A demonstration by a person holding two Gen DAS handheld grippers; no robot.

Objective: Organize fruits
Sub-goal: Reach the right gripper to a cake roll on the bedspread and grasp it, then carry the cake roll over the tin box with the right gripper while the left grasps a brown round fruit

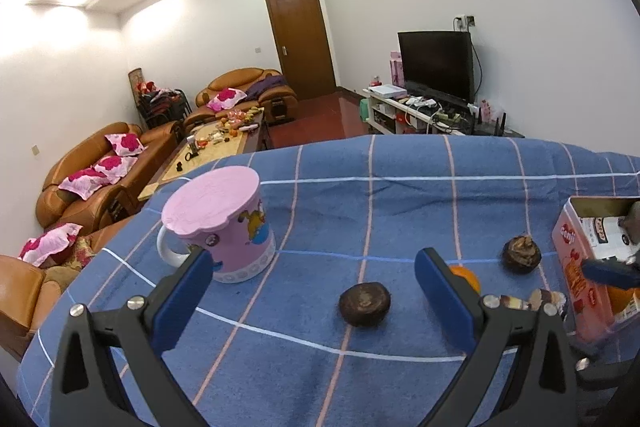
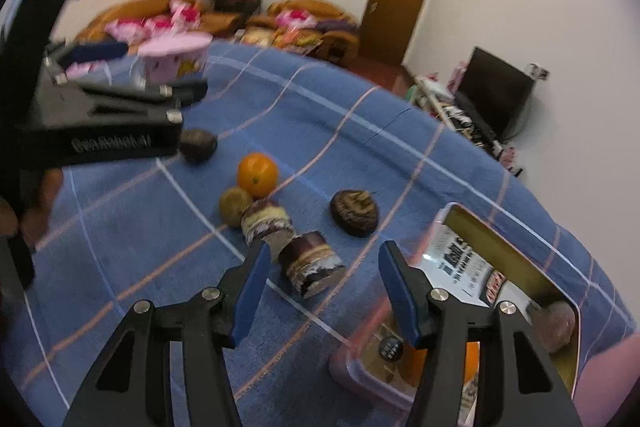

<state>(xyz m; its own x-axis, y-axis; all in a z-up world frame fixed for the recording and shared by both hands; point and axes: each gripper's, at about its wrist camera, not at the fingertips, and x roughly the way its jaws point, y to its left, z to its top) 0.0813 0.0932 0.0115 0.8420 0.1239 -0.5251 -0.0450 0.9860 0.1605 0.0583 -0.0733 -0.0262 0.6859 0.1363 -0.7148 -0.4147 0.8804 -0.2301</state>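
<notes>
Blue checked cloth (image 2: pixel 320 115) covers the table. From its left edge: a pink mug (image 1: pixel 224 227), left gripper (image 1: pixel 312 291) wide open over a dark round fruit (image 1: pixel 365 303), an orange (image 2: pixel 257 174), striped rolls (image 2: pixel 296 247). Right gripper (image 2: pixel 324 287) half-open, empty, beside the pink tin (image 2: pixel 500 267).

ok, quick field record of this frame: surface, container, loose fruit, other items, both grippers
surface: blue checked cloth
container: pink tin box, open; an orange and a brownish item inside
loose fruit: orange, small green-yellow fruit, two dark round fruits
other items: two banded cane pieces, lidded pink mug
left gripper: open, empty, dark fruit ahead between its fingers
right gripper: open, empty, beside the box
</notes>
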